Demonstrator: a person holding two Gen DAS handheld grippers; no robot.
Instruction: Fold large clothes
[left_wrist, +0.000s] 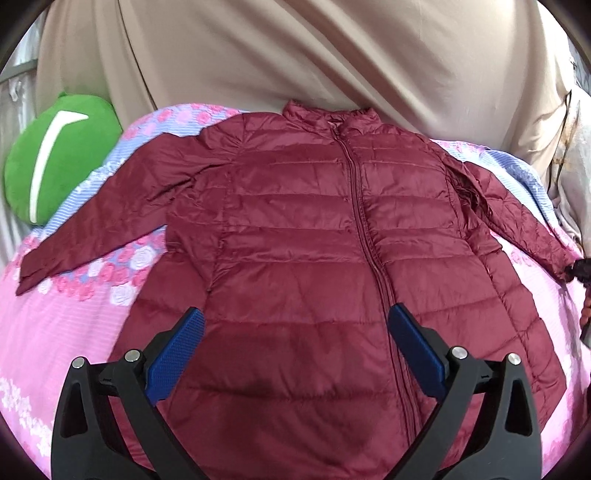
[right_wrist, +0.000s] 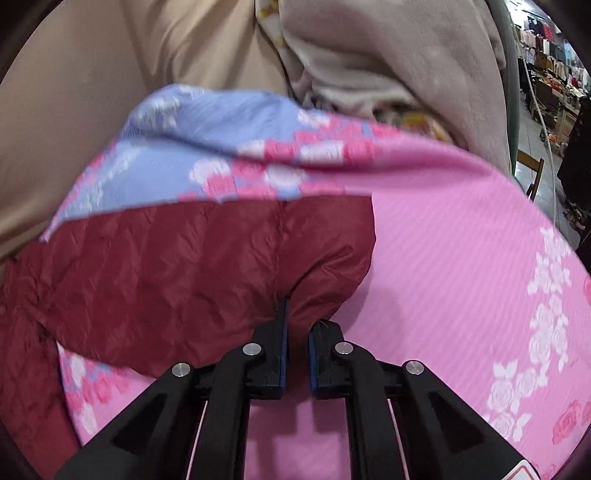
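A bed (left_wrist: 74, 332) under a pink and blue rose-print sheet fills both views, with beige drapery behind it and a green plush cushion (left_wrist: 62, 155) at its far left corner. My maroon puffer jacket (left_wrist: 314, 229) lies spread flat on it, front up, zipped, sleeves out to each side. My left gripper (left_wrist: 295, 332) hovers over the hem with its jaws wide, holding nothing. My right gripper (right_wrist: 297, 325) has its jaws narrowed onto the cuff of the right sleeve (right_wrist: 207, 266), fabric pinched between them.

The risk, as I judge it: this slick shell could slide out of so small a bite, or the sleeve could drag the body askew.

How deep the cuff sits between my pads is hidden, and the right view is blurred.
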